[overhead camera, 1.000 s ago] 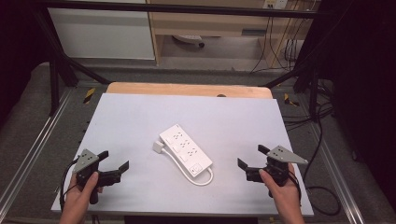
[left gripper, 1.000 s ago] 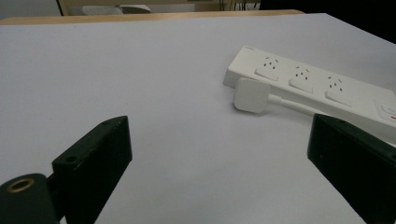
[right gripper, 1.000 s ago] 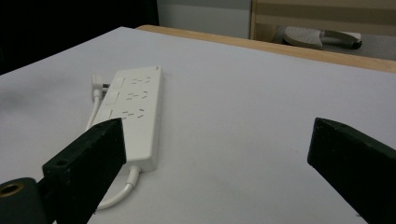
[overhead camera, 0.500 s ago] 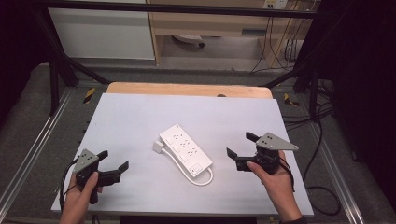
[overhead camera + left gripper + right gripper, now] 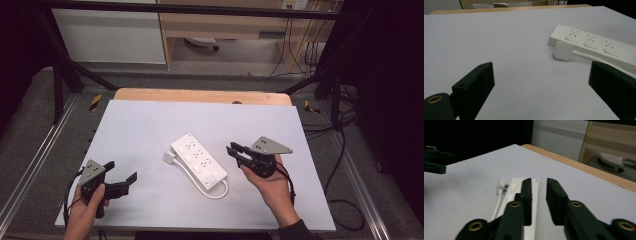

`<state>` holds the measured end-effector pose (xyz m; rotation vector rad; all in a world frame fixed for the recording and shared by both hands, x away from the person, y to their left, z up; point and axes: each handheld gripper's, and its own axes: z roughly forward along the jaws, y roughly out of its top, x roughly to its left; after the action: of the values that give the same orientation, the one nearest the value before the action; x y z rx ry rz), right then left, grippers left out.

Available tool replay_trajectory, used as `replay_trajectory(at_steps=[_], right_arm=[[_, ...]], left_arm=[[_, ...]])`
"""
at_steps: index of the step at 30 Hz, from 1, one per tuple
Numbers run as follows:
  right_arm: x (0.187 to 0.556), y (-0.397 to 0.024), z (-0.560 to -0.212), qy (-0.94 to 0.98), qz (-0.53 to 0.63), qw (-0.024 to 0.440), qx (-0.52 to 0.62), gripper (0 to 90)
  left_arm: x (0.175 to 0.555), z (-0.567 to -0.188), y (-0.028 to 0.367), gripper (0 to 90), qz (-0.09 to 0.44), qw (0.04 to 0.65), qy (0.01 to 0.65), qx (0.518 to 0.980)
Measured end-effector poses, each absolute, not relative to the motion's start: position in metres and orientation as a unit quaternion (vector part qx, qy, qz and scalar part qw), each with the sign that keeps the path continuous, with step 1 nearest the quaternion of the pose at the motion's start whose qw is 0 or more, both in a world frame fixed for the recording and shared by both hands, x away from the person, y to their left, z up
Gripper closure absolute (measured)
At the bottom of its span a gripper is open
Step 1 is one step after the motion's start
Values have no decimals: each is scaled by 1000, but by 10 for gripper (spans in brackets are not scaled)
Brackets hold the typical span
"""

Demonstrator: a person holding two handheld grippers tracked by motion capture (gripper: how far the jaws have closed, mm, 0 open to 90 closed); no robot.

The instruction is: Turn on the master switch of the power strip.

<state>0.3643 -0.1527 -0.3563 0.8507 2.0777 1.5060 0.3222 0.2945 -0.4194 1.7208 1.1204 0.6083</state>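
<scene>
1. Power strip (image 5: 599, 46): far end cut off by the left gripper view's right edge, partly behind a jaw.
2. Power strip (image 5: 524, 195), right gripper view: near end hidden behind jaws.
3. Left gripper (image 5: 435, 161): blurred, cropped at the frame edge.

The tabletop (image 5: 150, 125) is pale grey-white, with a strip of light wood (image 5: 200, 96) along its far edge. Metal rails (image 5: 35, 160) run down both sides. The floor (image 5: 225, 82) is dark grey. Behind the tabletop stands a white cabinet (image 5: 110, 37) and a light wooden desk (image 5: 225, 22) (something round and pale sits under it). Black cables (image 5: 300, 50) hang at the right, and more lie on the floor (image 5: 345, 150). Both far sides are dark.
</scene>
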Motion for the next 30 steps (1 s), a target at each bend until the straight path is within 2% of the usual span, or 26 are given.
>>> replay_trajectory(at_steps=[1,5,30], right_arm=[[364,-147,-360,755,543,214,298,863],[365,-139,-365,760,542,206,293,899],[372,-101,-413,793,498,162,312,900]], left_arm=[[322,-419,294,65,249,481,460,703],[323,-420,294,64,250,477,460,706],[323,-421,296,65,242,479,461,706]])
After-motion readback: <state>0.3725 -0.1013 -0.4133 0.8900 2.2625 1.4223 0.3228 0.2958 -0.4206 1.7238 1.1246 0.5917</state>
